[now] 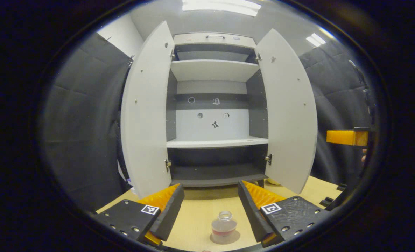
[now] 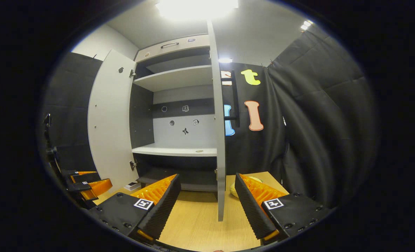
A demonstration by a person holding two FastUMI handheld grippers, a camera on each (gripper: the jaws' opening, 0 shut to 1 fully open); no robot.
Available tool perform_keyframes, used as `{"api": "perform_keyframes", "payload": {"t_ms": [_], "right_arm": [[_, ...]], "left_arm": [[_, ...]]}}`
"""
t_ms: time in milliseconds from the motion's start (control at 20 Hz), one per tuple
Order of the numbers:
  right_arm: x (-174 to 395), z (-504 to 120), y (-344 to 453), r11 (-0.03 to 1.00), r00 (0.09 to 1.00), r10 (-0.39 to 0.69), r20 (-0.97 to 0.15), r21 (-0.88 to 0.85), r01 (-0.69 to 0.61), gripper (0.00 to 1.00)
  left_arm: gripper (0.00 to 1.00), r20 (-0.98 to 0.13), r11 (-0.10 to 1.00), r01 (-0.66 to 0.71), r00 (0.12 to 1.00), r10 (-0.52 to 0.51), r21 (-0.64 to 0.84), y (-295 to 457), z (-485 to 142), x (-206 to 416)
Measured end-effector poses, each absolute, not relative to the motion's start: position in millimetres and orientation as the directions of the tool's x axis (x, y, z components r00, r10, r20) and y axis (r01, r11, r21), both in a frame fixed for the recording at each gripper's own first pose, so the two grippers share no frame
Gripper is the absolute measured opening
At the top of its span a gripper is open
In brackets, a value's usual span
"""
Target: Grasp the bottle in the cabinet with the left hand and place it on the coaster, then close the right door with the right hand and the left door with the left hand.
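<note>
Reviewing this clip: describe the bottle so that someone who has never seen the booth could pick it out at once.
Start at the tall white cabinet standing with both doors open on the wooden table. On the tabletop in front of it, between the open fingers of the left gripper, stands the bottle. It is small, clear and squat, upright on a round coaster, and the only see-through thing there.

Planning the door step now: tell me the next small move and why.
Probably swing the right hand-held gripper toward the right door and push it shut. The bottle already stands on the coaster on the table, between the left hand-held gripper's open fingers, and both doors are open, the left door too.
</note>
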State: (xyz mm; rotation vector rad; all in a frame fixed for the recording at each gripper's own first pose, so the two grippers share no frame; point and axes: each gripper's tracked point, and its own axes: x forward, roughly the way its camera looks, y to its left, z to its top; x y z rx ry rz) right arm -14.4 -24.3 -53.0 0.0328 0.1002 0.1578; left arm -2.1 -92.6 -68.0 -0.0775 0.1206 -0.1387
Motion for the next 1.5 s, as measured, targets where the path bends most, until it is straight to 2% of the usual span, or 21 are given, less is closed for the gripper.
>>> {"api": "perform_keyframes", "payload": {"t_ms": [150,250,350,500,650,750,800,1000,1100,1150,1200,1250,1400,1450,1500], "right_arm": [[-5,-48,-21,0.989,0.987,0.143,-0.072,0.049,-0.139,0.98],[-2,-50,-17,0.990,0.987,0.135,-0.086,0.062,-0.130,0.93],[2,-49,-20,0.993,0.990,0.106,-0.097,0.056,-0.101,0.97],[2,-45,-42,0.999,0.995,0.018,-0.102,0.033,-0.015,0.97],[4,-32,-77,0.993,0.989,-0.119,-0.091,-0.010,0.118,0.97],[4,-17,-99,0.979,0.977,-0.202,-0.064,-0.027,0.200,0.97],[6,-8,-108,0.972,0.971,-0.234,-0.047,-0.031,0.233,0.97],[18,18,-133,0.939,0.941,-0.338,0.011,-0.057,0.339,0.96],[28,31,-137,0.930,0.932,-0.361,0.030,-0.056,0.362,0.97],[33,38,-139,0.925,0.926,-0.374,0.042,-0.053,0.376,0.93],[38,45,-140,0.921,0.922,-0.383,0.055,-0.050,0.385,0.97],[44,53,-141,0.917,0.917,-0.393,0.067,-0.044,0.396,0.93],[59,71,-147,0.903,0.899,-0.428,0.090,-0.007,0.431,0.93],[64,75,-148,0.899,0.895,-0.438,0.090,0.006,0.439,0.97],[68,77,-149,0.896,0.892,-0.443,0.087,0.016,0.443,0.97]], "left_arm": [[0.89,-0.103,0.993,0.060,0.992,-0.070,-0.103,-56,-41,2],[0.89,-0.074,0.996,0.023,0.997,-0.029,-0.091,-34,-20,2],[0.89,-0.054,0.998,-0.012,0.998,0.009,-0.058,-10,-6,8],[0.89,-0.033,0.999,-0.036,0.999,0.034,-0.041,14,7,19],[0.89,-0.017,0.997,-0.036,0.999,0.035,-0.063,29,9,23],[0.92,-0.025,0.996,-0.037,0.999,0.035,-0.077,36,4,23],[0.89,-0.030,0.996,-0.036,0.999,0.034,-0.081,40,0,24],[0.89,-0.044,0.995,-0.042,0.998,0.038,-0.092,55,-9,21],[0.89,-0.051,0.994,-0.056,0.997,0.052,-0.090,67,-13,17],[0.89,-0.054,0.994,-0.065,0.997,0.061,-0.088,74,-14,17],[0.89,-0.055,0.993,-0.077,0.996,0.072,-0.085,80,-14,15],[0.89,-0.053,0.993,-0.090,0.995,0.086,-0.080,88,-13,15],[0.89,-0.032,0.989,-0.137,0.990,0.135,-0.050,113,-9,11],[0.89,-0.029,0.988,-0.147,0.989,0.146,-0.041,118,-8,10],[0.95,-0.030,0.987,-0.158,0.987,0.157,-0.036,124,-9,10]]}}
